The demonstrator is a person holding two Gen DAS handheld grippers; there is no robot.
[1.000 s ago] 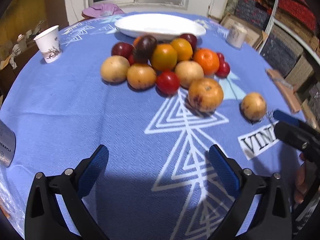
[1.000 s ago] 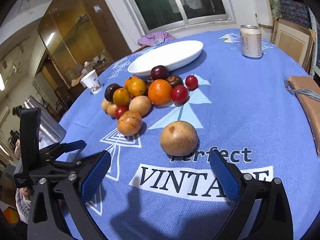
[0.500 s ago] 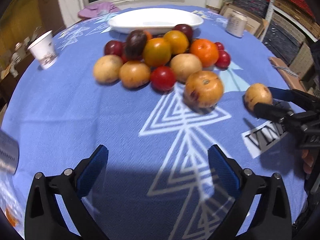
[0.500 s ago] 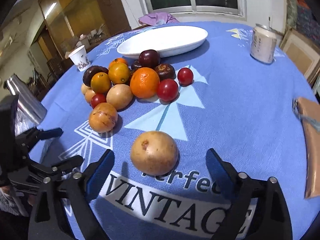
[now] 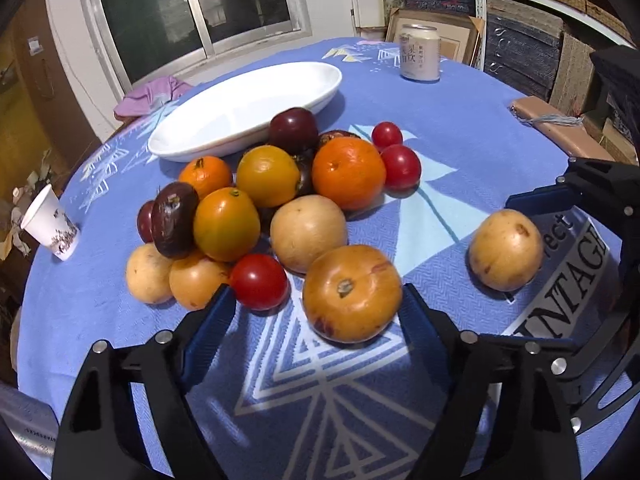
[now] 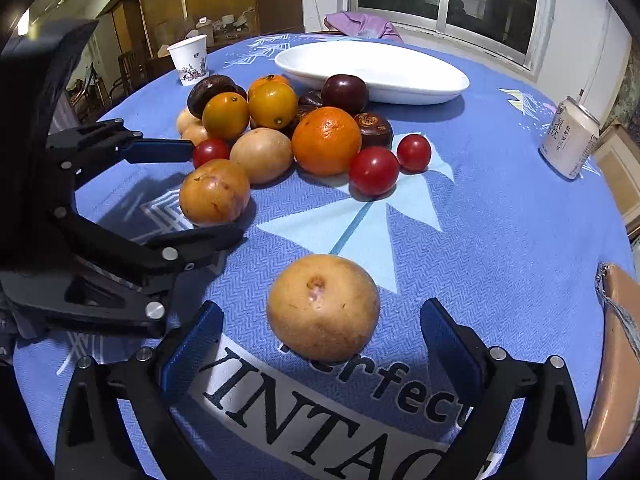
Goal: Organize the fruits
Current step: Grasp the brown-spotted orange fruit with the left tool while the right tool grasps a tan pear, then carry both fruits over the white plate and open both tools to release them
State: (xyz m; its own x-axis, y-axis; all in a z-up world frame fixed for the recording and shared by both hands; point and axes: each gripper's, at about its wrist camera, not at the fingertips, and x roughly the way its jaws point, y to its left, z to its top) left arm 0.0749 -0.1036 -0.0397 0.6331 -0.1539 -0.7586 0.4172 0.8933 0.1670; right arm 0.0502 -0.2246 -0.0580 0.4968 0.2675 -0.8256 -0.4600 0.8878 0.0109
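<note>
As both grippers close in from a second ago, the left gripper [image 5: 312, 312], jaws spread, brackets a brownish-orange fruit [image 5: 352, 292] while the right gripper [image 6: 316, 332], also spread, straddles the stray yellow fruit [image 6: 323, 307], grasps likely imminent.

Both views were lit warmly from overhead indoors, while the window [image 5: 200, 12] at twelve o'clock was dark. The tablecloth [image 6: 500, 220] was evenly bright, and soft shadows pooled under the fruit pile [image 5: 280, 200] and toward six o'clock beneath each gripper. Small highlights glinted on the red tomatoes [image 6: 374, 170] and the white dish [image 5: 248, 100] looked nearly blown out. Fisheye bending curved the table rim and walls, with black vignetting in all corners. Focus held at the centre; the cup [image 5: 50, 220] at nine o'clock was slightly soft.
</note>
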